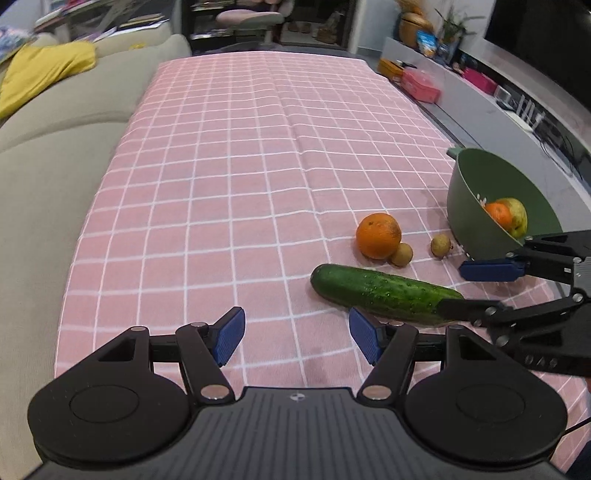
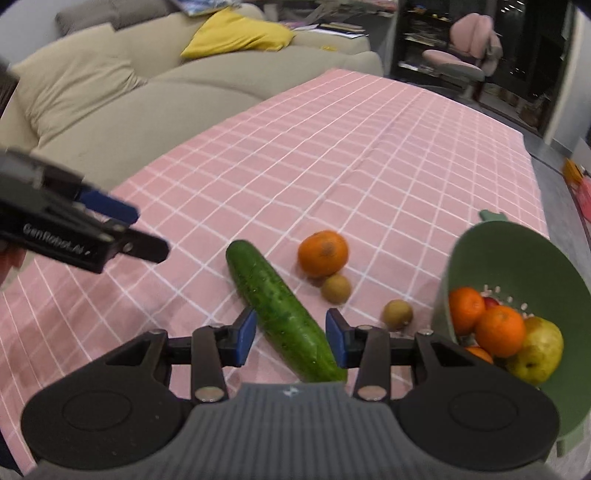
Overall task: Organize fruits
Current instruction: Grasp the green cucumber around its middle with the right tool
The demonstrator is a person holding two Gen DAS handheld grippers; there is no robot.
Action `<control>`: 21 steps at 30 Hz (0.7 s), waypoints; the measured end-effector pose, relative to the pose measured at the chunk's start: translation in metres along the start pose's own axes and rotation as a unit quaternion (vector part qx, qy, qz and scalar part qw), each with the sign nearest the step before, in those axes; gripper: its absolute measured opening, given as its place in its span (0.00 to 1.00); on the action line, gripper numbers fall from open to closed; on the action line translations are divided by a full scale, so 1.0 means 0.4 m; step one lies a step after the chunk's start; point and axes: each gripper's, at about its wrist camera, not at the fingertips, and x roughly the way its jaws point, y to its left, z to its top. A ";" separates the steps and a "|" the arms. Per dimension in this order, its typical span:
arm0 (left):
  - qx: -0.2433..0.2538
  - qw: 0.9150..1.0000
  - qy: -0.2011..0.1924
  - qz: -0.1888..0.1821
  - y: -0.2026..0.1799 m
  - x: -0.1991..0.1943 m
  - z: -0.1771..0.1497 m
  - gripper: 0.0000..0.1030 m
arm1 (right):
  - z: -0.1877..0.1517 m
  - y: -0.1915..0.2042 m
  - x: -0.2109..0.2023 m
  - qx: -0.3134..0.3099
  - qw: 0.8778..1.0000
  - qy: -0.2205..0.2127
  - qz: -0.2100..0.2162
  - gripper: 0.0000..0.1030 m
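Note:
A green cucumber (image 2: 284, 314) (image 1: 384, 293) lies on the pink checked tablecloth (image 1: 240, 166). My right gripper (image 2: 290, 338) is open, its blue pads on either side of the cucumber's near half, apart from it. An orange (image 2: 323, 253) (image 1: 378, 236) and two small brown fruits (image 2: 336, 289) (image 2: 397, 314) lie just beyond. A green colander bowl (image 2: 517, 266) (image 1: 480, 184) at the right holds oranges (image 2: 499, 330) and a pear (image 2: 537, 350). My left gripper (image 1: 297, 336) is open and empty, left of the cucumber.
A beige sofa (image 1: 55, 147) with a yellow cushion (image 2: 236, 35) runs along the table's left side. A grey counter (image 1: 498, 107) with boxes lies to the right. A pink chair (image 2: 465, 51) stands beyond the table's far end.

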 end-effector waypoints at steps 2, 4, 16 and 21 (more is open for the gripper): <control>0.010 1.000 -0.001 -0.003 -0.007 0.010 0.005 0.74 | 0.004 0.001 0.014 -0.004 1.000 0.004 0.001 0.38; 0.012 1.000 -0.002 -0.007 -0.008 0.016 0.006 0.74 | 0.009 0.006 0.027 -0.005 1.000 0.007 0.003 0.38; -0.015 1.000 0.000 -0.020 0.026 0.017 -0.001 0.74 | -0.004 0.027 0.140 -0.101 0.994 0.037 -0.008 0.45; -0.005 1.000 -0.002 -0.008 0.026 0.019 -0.006 0.74 | -0.003 0.026 0.136 -0.109 0.993 0.052 -0.005 0.40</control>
